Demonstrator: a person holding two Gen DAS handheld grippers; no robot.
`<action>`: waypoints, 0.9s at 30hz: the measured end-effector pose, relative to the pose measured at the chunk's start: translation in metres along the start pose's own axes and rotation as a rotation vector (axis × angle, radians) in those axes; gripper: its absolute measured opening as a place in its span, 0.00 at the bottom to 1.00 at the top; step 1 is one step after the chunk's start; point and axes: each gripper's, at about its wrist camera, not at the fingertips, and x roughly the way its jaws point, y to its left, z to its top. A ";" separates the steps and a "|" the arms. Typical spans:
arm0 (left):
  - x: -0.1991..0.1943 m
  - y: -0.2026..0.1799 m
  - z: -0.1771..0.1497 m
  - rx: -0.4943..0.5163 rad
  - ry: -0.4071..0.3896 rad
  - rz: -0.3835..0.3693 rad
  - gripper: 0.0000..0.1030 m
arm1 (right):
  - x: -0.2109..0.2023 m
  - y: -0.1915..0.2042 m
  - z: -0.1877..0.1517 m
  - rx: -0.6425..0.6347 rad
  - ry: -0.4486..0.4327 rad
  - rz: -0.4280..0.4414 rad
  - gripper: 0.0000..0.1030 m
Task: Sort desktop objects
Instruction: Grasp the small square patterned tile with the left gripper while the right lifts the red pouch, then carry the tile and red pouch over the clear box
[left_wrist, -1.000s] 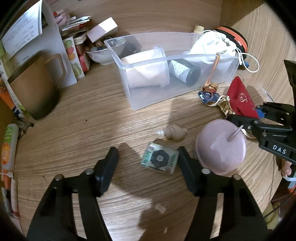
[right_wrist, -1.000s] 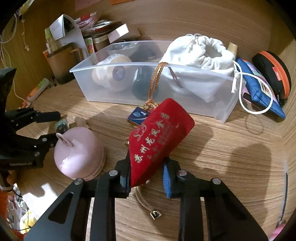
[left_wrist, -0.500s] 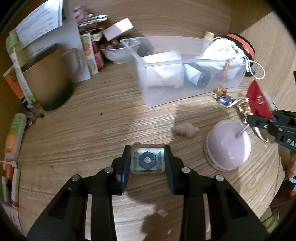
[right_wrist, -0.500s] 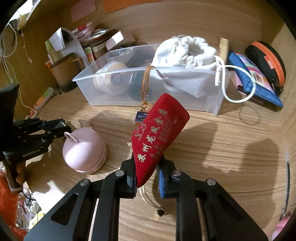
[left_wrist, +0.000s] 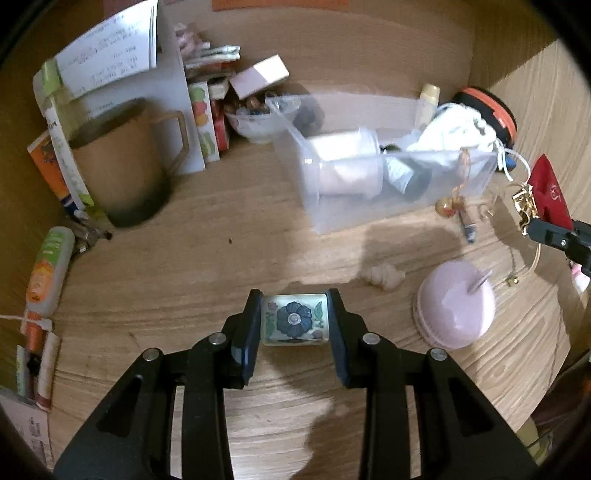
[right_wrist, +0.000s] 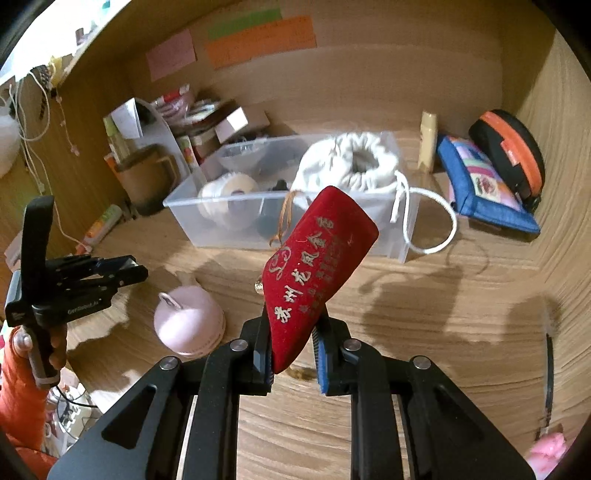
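A small flower-patterned box (left_wrist: 294, 324) is clamped crosswise in the left claw (left_wrist: 294, 325), just above the table (left_wrist: 221, 258). A red velvet pouch (right_wrist: 317, 273) is gripped at its lower end by the right claw (right_wrist: 293, 354), its long axis tilted up toward the clear plastic bin (right_wrist: 288, 218). The bin lies ahead of both claws, nearer the right one, so the pouch is judged likelier to be dropped in first.

My left gripper (left_wrist: 293, 325) clamped on floral tin (left_wrist: 293, 324), just above desk (left_wrist: 221, 258); pink dome (left_wrist: 456, 304) right, clear bin (left_wrist: 369, 206) beyond.
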 end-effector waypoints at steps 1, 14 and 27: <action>-0.003 0.001 0.003 -0.003 -0.008 -0.002 0.32 | -0.002 0.000 0.001 0.001 -0.006 0.005 0.15; -0.030 -0.004 0.041 -0.001 -0.093 -0.054 0.32 | -0.026 -0.008 0.019 0.028 -0.055 0.132 0.15; -0.029 -0.013 0.082 0.050 -0.124 -0.114 0.32 | -0.031 -0.001 0.057 -0.027 -0.123 0.148 0.15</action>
